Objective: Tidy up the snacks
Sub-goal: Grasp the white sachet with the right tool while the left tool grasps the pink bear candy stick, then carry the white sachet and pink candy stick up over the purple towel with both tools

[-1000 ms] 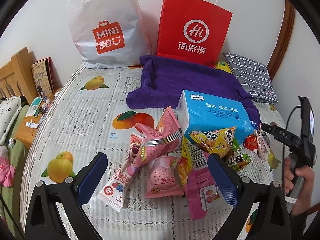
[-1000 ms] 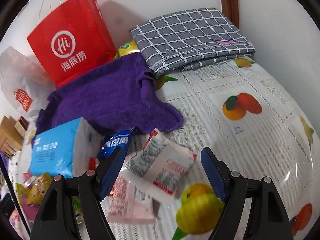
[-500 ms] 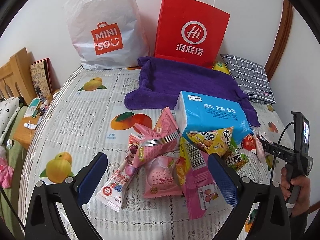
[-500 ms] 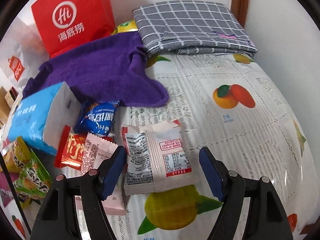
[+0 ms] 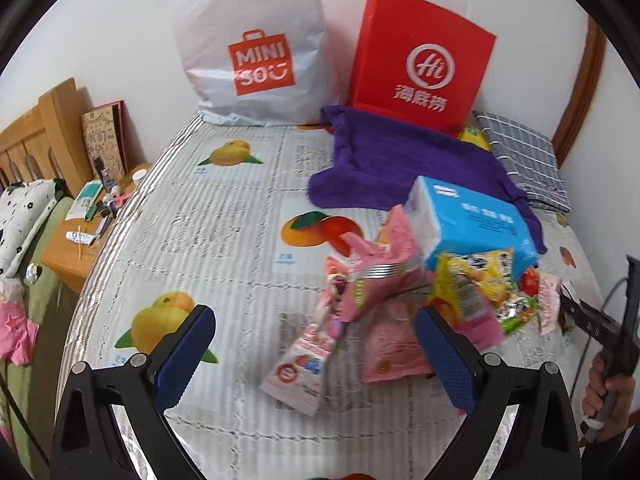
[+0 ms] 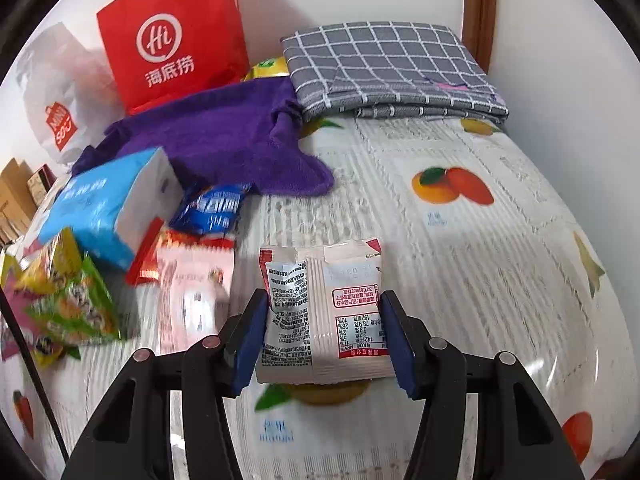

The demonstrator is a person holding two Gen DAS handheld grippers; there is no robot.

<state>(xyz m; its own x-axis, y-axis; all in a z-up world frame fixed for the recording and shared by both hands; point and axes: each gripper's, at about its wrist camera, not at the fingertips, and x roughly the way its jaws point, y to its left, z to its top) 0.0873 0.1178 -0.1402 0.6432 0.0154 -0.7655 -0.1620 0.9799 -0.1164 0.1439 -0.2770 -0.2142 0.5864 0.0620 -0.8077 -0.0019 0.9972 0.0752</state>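
the right gripper (image 6: 322,330) is closing on a white snack packet (image 6: 320,316) amid open bedspread (image 6: 480,280), left gripper (image 5: 316,354) released.

**Right jaws closing around a white snack packet**

The right gripper (image 6: 322,336) has a white snack packet (image 6: 320,312) between its blue pads (image 6: 250,336), and the jaws are closing; both pads look to meet the packet's edges. The packet lies on a fruit-print cloth (image 6: 460,264). To its left sit a pink packet (image 6: 192,292), a blue wrapper (image 6: 212,208), a light-blue box (image 6: 108,208) and green-yellow packets (image 6: 68,300). Behind lie a purple towel (image 6: 224,144), a grey checked cloth (image 6: 384,68) and a red paper bag (image 6: 172,36).
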